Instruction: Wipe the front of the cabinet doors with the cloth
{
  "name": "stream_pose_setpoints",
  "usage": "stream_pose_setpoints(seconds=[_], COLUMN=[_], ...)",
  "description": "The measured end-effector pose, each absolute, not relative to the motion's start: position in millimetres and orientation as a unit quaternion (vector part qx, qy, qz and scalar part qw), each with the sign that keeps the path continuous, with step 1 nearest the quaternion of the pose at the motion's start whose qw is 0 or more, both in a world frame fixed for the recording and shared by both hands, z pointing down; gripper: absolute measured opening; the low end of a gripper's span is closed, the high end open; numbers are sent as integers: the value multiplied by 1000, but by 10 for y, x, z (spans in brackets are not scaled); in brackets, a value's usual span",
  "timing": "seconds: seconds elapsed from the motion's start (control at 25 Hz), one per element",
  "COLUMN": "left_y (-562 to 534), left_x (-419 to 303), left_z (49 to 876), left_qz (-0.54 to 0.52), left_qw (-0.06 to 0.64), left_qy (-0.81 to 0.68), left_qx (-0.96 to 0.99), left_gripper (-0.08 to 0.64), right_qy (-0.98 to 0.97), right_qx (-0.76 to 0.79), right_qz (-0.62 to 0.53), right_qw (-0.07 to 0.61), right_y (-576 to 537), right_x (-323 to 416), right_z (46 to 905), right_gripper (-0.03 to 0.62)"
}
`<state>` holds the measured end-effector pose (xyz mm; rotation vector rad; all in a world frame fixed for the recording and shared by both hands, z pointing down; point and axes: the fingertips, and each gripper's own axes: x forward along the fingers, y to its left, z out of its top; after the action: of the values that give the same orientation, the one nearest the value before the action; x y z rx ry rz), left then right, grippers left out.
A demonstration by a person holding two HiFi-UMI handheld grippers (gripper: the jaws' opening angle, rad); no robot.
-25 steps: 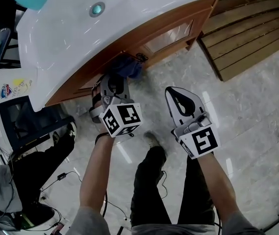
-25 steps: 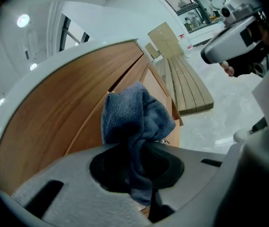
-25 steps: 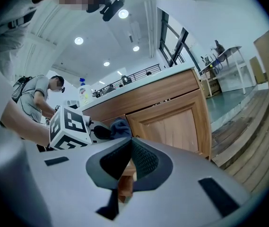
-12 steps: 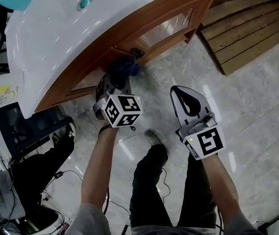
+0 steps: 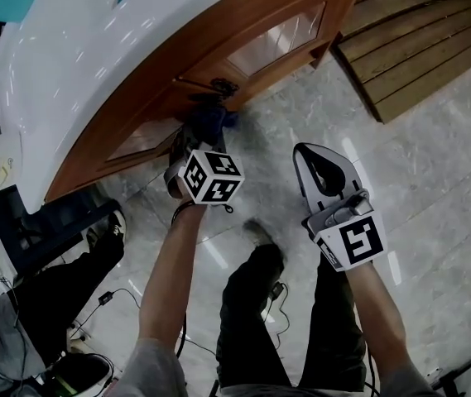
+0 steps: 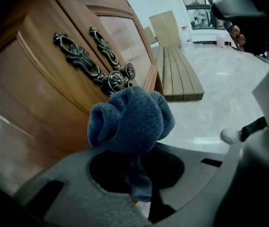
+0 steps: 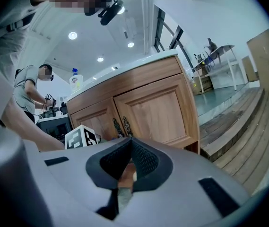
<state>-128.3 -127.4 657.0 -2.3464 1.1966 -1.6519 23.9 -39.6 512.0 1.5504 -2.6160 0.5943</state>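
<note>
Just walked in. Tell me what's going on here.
A person holds a tool in each hand. The left tool is shut on a bunched blue cloth, right by the dark handles of the wooden cabinet doors. The right tool is shut and empty, held back from the cabinet.

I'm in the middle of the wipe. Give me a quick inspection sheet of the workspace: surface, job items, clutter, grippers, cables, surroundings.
Surface: cabinet doors, glossy wood, both shut.
Job's things: cloth, blue and bunched, right by the door handles; contact with the door can't be told.
Clutter: bottle on the countertop.
Grippers: left gripper, jaws shut on the cloth; right gripper, jaws shut and empty, away from the doors.
Cables: cables loose on the floor, at the person's left.
Surroundings: wooden steps to the right of the cabinet; second person beyond the counter.
</note>
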Motion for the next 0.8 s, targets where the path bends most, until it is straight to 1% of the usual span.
stream_pose_setpoints(seconds=[0.44, 0.8], left_y=[-1228, -853], left_x=[-1234, -1239], left_z=[6615, 5956], left_qz=[-532, -522], left_qw=[17, 34], left_qy=[378, 377], left_qx=[-758, -764], left_gripper=[61, 61], right_qy=[-842, -852], right_qx=[502, 483], right_qz=[197, 202], right_qw=[25, 15], right_y=[-374, -299], right_x=[267, 85], right_z=[5189, 4775], right_gripper=[11, 11])
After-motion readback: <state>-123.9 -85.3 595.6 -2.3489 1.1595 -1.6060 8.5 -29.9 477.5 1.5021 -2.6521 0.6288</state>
